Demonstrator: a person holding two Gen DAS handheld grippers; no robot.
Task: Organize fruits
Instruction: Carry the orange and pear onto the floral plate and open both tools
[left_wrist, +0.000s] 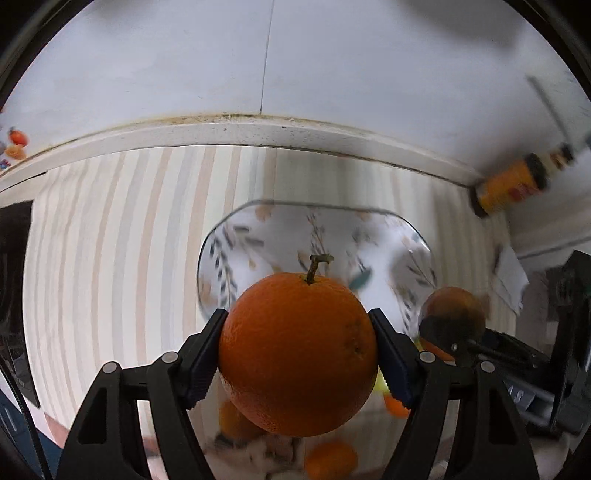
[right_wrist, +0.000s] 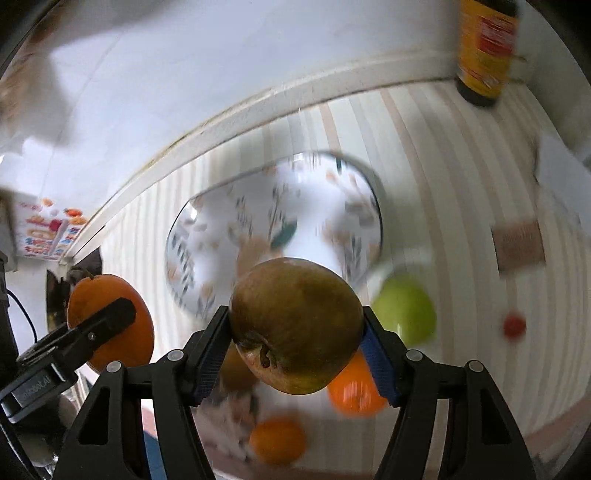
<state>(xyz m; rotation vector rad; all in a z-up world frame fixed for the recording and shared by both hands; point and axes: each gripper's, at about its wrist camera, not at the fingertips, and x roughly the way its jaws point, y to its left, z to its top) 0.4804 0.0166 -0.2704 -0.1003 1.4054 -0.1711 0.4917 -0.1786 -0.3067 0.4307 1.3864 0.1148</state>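
Orange (left_wrist: 299, 354): deep orange, with a brown-green stem. Apple (right_wrist: 295, 325): brownish green, darker at the stem hollow. Plate (left_wrist: 258, 236): clear glass, printed with dark leaf sprigs, pale peach spots and one teal leaf. Tablecloth (left_wrist: 110, 236): cream, with beige and grey stripes. Left gripper (left_wrist: 299, 356) and right gripper (right_wrist: 295, 350): black frames, blue ribbed pads. Second apple (right_wrist: 404, 312): bright yellow-green. Loose oranges (right_wrist: 279, 439): bright orange. Bottle (right_wrist: 485, 48): dark, with a yellow label marked red. Small round item (right_wrist: 514, 325): red. Card (right_wrist: 519, 245): brown. Wall (left_wrist: 184, 66): white. Sticker sheet (right_wrist: 48, 230): white with multicoloured prints.
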